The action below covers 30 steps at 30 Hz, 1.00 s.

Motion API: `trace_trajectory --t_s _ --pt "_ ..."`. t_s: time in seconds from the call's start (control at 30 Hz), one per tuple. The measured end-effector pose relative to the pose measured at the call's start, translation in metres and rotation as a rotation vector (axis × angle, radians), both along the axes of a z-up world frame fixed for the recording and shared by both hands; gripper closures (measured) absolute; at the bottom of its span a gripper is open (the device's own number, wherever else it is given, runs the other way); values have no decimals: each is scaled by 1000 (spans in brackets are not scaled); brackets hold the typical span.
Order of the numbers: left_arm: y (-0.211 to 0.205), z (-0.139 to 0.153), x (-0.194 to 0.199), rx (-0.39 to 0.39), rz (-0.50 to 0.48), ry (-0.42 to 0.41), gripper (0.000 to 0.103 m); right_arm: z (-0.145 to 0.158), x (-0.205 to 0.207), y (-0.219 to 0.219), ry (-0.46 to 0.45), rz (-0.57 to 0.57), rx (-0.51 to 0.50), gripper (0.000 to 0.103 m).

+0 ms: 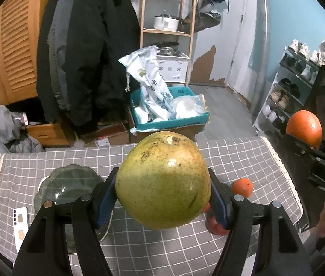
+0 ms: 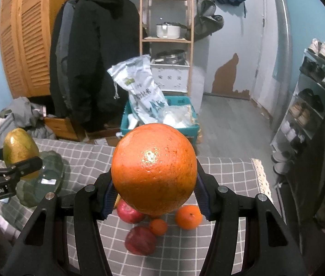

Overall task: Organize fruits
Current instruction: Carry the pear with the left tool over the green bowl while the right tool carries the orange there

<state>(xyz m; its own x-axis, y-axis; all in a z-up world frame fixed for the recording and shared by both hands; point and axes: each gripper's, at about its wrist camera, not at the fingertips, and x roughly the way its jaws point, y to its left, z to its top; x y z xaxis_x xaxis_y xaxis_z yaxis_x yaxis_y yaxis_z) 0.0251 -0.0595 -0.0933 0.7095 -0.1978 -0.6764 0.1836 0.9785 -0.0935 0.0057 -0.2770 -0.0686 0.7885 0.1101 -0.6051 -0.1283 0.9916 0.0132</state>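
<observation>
**Both grippers loaded, fruit lifted above the table**

Evidently, each hand carried one fruit at this moment. The left gripper (image 1: pixel 163 189) was clamped on a large yellow-green speckled pear (image 1: pixel 163 181), its blue-padded fingers (image 1: pixel 103 204) pressing the fruit's widest part from either side, a hold that probably kept the round, heavy fruit from rolling out. The pear hung above the grey checked tablecloth (image 1: pixel 70 158), not touching it. At about nine o'clock from the pear lay the dark green scalloped glass plate (image 1: pixel 70 179), which looked like the intended place for sorted fruit; in the right wrist view the pear appeared just above that plate.

The right gripper (image 2: pixel 154 184) was closed on a big glossy orange (image 2: pixel 154 169), held the same way across its middle and raised clear of the cloth. Below it, at roughly six o'clock, the unsorted fruit sat in a loose cluster: a red apple (image 2: pixel 140 240) nearest the camera, a second red apple (image 2: pixel 129 210) behind it, a small mandarin (image 2: pixel 158 227) between them and a larger mandarin (image 2: pixel 188 217) at about four o'clock. A yellow sliver beside the farther apple was too hidden to name.

The plate seemed to hold no fruit yet, so the sorting looked barely begun. A white card with small printed figures (image 1: pixel 20 226) lay on the cloth at the plate's seven o'clock.
</observation>
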Motion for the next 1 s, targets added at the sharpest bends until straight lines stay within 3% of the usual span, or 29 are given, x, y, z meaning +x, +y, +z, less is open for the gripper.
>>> trace_trajectory --t_s 0.4,1.0 --pt "46 -2 5 -7 83 11 31 6 23 53 22 91 12 46" --pt "140 -17 5 -36 250 57 31 -8 55 158 96 260 16 46"
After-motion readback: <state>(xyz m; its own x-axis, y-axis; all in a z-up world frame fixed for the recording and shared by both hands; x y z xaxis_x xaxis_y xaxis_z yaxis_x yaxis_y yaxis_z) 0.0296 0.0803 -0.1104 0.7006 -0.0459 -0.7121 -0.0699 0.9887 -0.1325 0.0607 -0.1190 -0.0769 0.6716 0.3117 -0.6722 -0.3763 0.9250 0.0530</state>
